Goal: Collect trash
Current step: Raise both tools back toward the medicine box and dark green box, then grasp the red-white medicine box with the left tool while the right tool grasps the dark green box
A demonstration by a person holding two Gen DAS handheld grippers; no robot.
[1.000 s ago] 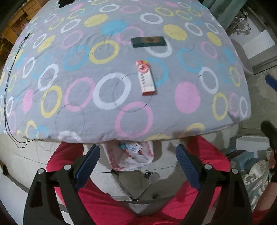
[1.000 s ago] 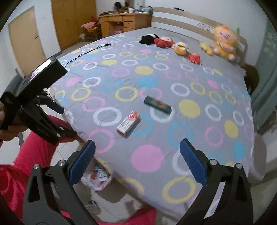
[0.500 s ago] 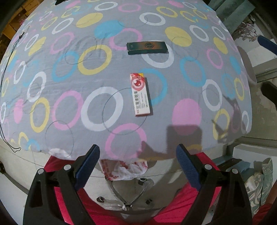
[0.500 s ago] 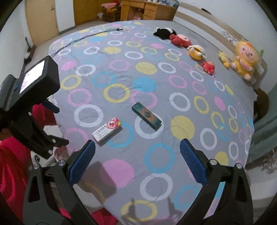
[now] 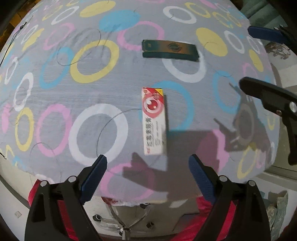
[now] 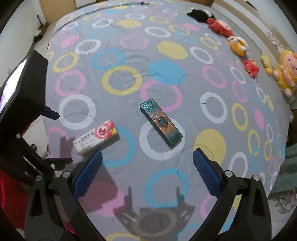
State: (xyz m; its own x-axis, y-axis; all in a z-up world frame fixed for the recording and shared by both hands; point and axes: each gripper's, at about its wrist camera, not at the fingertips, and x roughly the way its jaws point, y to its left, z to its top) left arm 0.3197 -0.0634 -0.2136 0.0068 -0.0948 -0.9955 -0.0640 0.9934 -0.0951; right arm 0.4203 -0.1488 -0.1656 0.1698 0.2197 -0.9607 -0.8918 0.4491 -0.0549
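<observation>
Two flat boxes lie on the grey bedsheet (image 5: 46, 100) printed with coloured rings. The white and red box (image 5: 153, 121) sits just beyond my left gripper (image 5: 148, 175), which hangs open above the bed's near edge with nothing between its blue pads. The dark green box (image 5: 169, 50) lies farther in. In the right wrist view the dark green box (image 6: 160, 123) is ahead of my right gripper (image 6: 147, 173), also open and empty, and the white and red box (image 6: 96, 137) lies to its left. The left gripper's body (image 6: 22, 103) fills that view's left edge.
Several plush toys (image 6: 237, 45) line the far side of the bed. A black cable (image 6: 104, 9) trails along the far left edge. Below the bed edge a plastic bag (image 5: 122, 203) on a metal stand and red trousers (image 5: 65, 213) show.
Both grippers have come down and moved in over the bed; the two boxes look larger and nearer. The right gripper's view has swung so the green box now sits between its fingers' line.
</observation>
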